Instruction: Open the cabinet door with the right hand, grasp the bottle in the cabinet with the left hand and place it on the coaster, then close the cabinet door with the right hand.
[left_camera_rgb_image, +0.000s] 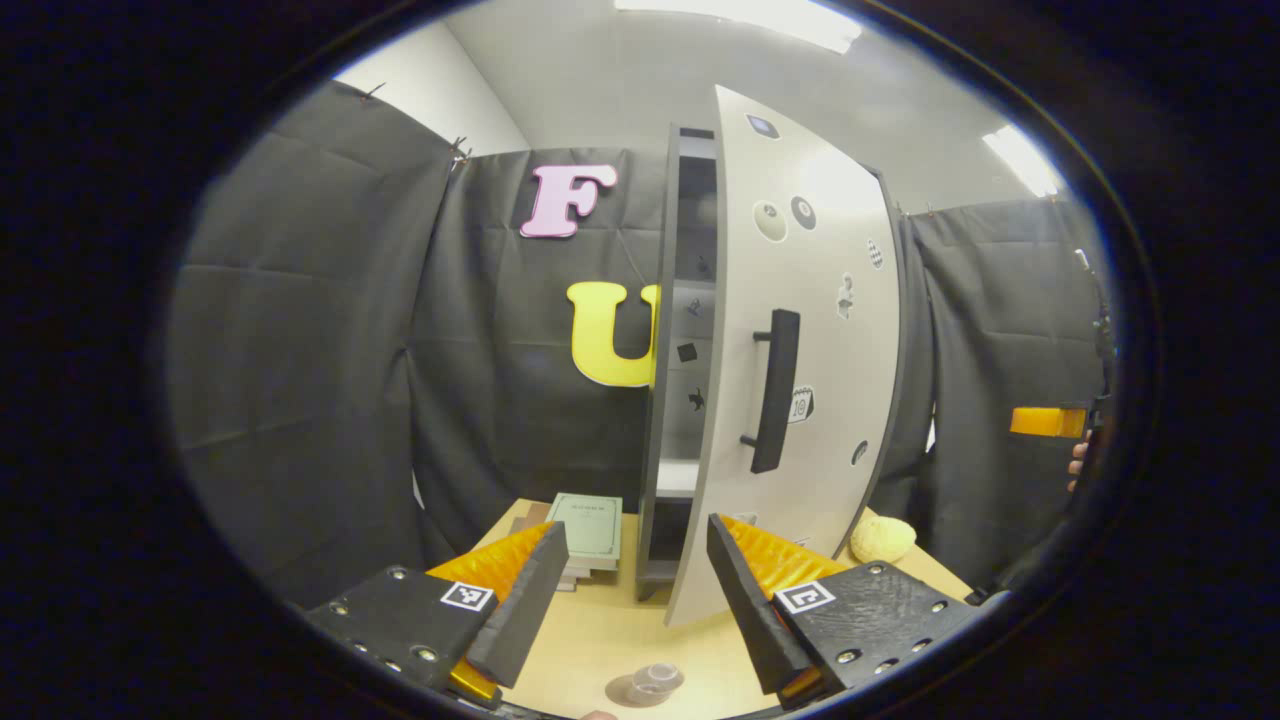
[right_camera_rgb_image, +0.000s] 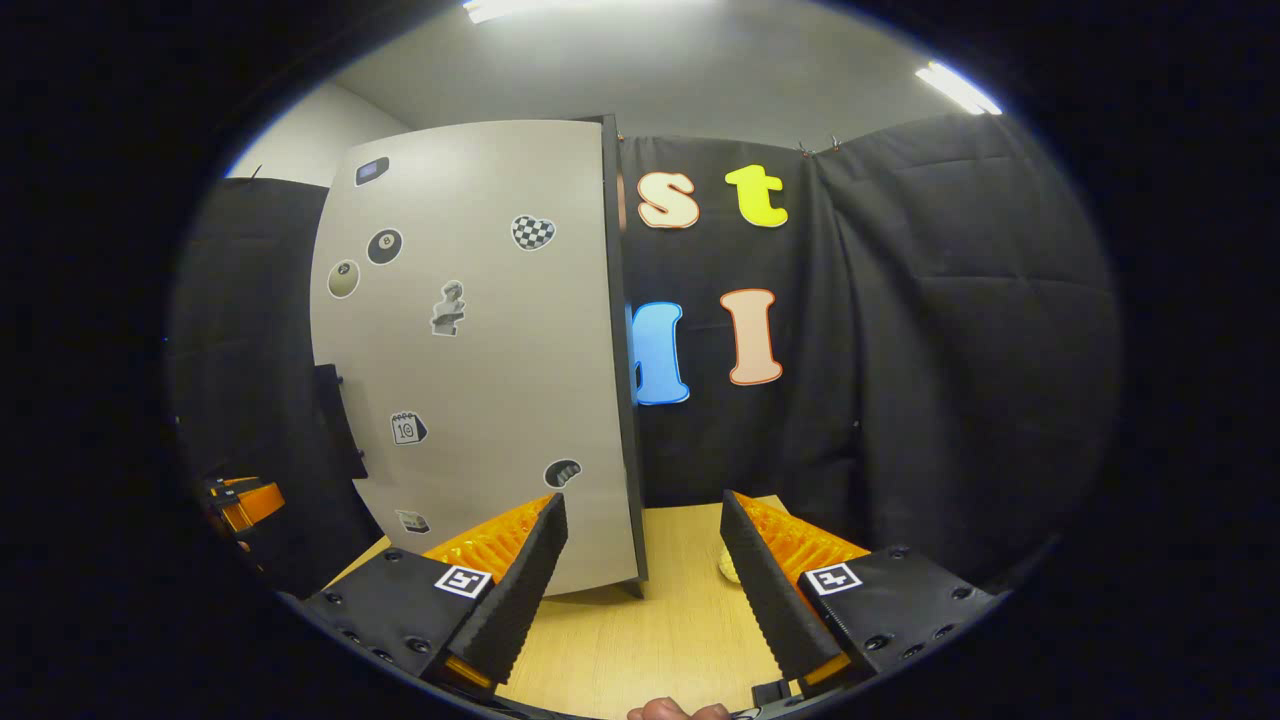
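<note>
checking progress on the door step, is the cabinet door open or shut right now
Open, partway. In the left gripper view the cabinet door swings out from the cabinet, exposing shelves in the gap. Neither tool touches its handle.

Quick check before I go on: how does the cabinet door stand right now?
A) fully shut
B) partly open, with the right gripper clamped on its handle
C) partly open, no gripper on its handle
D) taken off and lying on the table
C: in the left gripper view the cabinet door stands ajar with shelves showing behind its edge, and its handle is bare; the left gripper and right gripper are both open and empty.
</note>
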